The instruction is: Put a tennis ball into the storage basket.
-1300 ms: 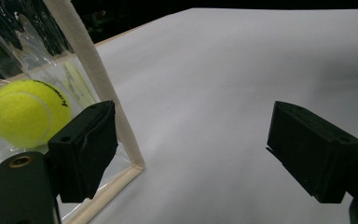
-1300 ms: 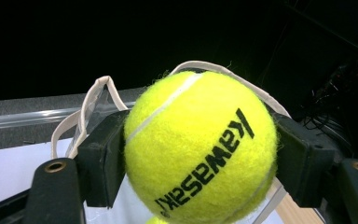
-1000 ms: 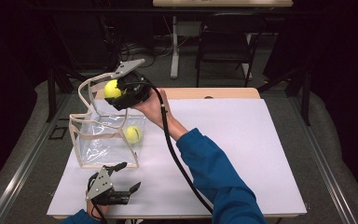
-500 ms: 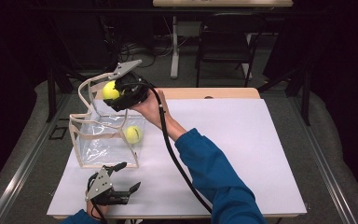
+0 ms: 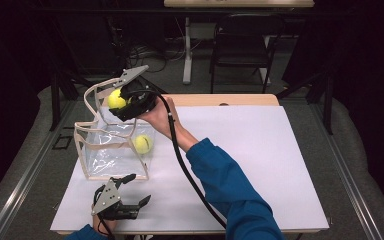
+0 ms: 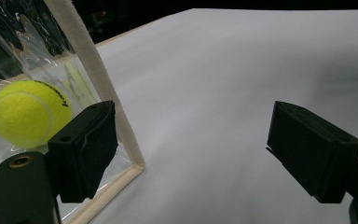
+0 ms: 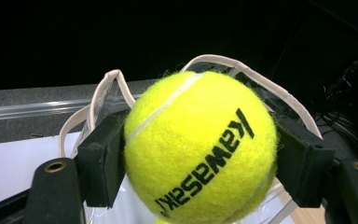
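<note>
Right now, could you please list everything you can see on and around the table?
tennis ball: 2, yellow; one in the right hand-held gripper, one inside the bag
bag: 1, clear with cream trim and handles; table's left side, upright
table: 1, white top, wooden far edge
chair: 1, black; beyond the table
sleeve: 1, blue; right arm
right hand-held gripper: 1, black; above the bag, shut on a ball
left hand-held gripper: 1, black; near table's front edge, jaws open beside the bag's corner
</note>
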`<act>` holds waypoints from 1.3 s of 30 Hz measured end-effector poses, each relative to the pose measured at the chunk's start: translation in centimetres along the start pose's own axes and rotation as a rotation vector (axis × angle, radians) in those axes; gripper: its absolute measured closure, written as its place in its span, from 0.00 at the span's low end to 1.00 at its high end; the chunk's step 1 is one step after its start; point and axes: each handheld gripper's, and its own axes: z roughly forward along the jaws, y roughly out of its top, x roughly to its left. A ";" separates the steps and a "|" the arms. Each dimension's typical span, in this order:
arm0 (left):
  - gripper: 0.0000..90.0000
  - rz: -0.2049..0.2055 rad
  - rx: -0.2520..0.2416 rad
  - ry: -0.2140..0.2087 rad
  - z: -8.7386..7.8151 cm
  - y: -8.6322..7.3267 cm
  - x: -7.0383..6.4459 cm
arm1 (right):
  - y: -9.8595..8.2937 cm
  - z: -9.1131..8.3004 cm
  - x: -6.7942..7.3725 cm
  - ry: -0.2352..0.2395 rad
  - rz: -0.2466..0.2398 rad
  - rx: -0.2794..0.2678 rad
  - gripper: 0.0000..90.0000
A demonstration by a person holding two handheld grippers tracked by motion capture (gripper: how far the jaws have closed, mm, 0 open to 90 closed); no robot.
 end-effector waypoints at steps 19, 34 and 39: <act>0.18 -0.001 -0.002 -0.001 0.0 0.0 0.0 | -0.3 0.9 -0.1 0.015 0.018 0.046 0.29; 0.18 -0.002 -0.003 -0.003 -0.1 0.0 0.0 | -0.2 1.9 0.1 0.029 0.014 0.075 0.29; 0.18 -0.002 -0.005 -0.004 -0.1 0.0 0.0 | -0.2 2.3 0.2 0.033 0.016 0.095 0.29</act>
